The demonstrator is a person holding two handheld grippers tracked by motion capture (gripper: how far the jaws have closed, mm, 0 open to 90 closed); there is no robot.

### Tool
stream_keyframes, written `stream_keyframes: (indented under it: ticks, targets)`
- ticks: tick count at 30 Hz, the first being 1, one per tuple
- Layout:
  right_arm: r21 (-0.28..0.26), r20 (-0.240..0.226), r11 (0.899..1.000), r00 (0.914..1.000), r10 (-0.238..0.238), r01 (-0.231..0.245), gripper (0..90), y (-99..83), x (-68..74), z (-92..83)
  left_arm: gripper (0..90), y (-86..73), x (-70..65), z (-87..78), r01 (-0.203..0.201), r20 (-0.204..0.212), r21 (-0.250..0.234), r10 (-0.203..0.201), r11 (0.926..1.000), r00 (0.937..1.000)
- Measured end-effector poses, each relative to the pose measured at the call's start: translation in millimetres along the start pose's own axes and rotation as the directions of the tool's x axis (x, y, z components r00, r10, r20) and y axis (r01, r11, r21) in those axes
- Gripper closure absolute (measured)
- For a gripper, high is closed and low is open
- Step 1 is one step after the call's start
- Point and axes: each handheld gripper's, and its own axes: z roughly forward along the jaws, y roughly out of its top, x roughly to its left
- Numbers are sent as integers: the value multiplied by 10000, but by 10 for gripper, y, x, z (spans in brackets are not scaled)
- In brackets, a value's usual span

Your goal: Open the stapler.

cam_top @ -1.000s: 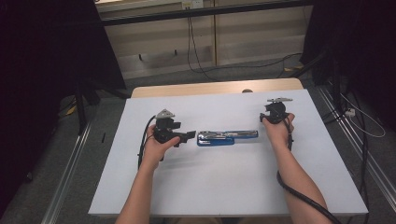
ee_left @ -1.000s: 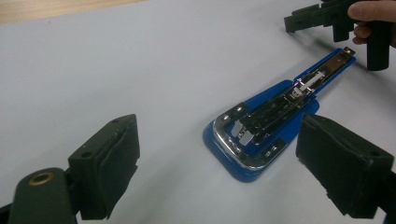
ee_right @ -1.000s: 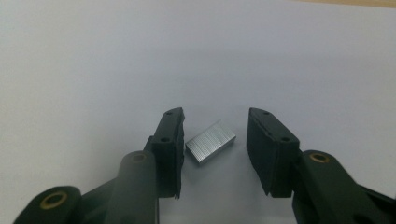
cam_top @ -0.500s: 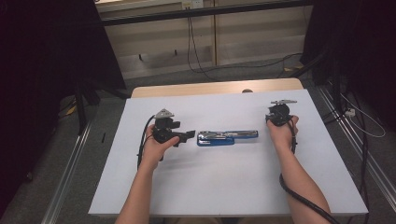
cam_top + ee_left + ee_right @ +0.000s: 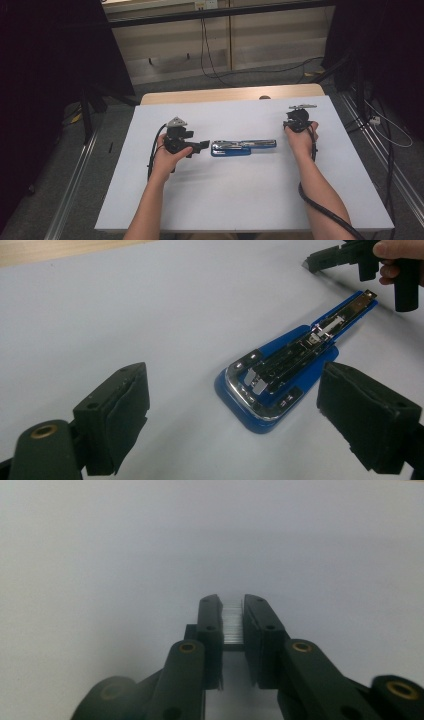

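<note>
Right claw (image 5: 232,625) has just been closing and now pinches a strip of staples (image 5: 232,624) between its pads (silvery, ribbed). Left claw (image 5: 235,415) gapes wide just beside the opened blue stapler (image 5: 243,147), mid-tabletop (image 5: 240,200), between both claws.

text: none legible | labels: none | brands: none | numbers: none

Blurred pale strip (image 5: 232,625) between right tool (image 5: 232,602) pads.
</note>
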Motion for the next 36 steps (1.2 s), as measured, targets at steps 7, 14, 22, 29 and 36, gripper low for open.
stream_keyframes:
  ticks: [7, 14, 22, 29, 36]
  targets:
    - [-67, -451, 9999, 9989, -81, 78, 792, -28, -35, -45, 127, -4, 5, -35, -25, -110, 42, 25, 10000, 9999]
    - [-211, -1174, 9972, 9903, -742, 722, 792, -42, -22, -214, 121, 10, -2, -103, -165, -254, -15, 164, 9999, 9995]
    - [-733, -2166, 9932, 9707, -1038, 899, 792, -5, 46, -469, 118, 14, 9, -199, -204, -450, -67, 201, 9998, 9988]
    - [-1181, -2760, 9867, 9508, -1405, 1115, 791, 49, 137, -663, 112, -10, -3, -248, -223, -510, -94, 218, 9997, 9985]
    - [-1464, -3112, 9795, 9335, -1783, 1383, 792, 80, 215, -808, 106, -40, -10, -256, -287, -593, 63, 290, 9996, 9978]
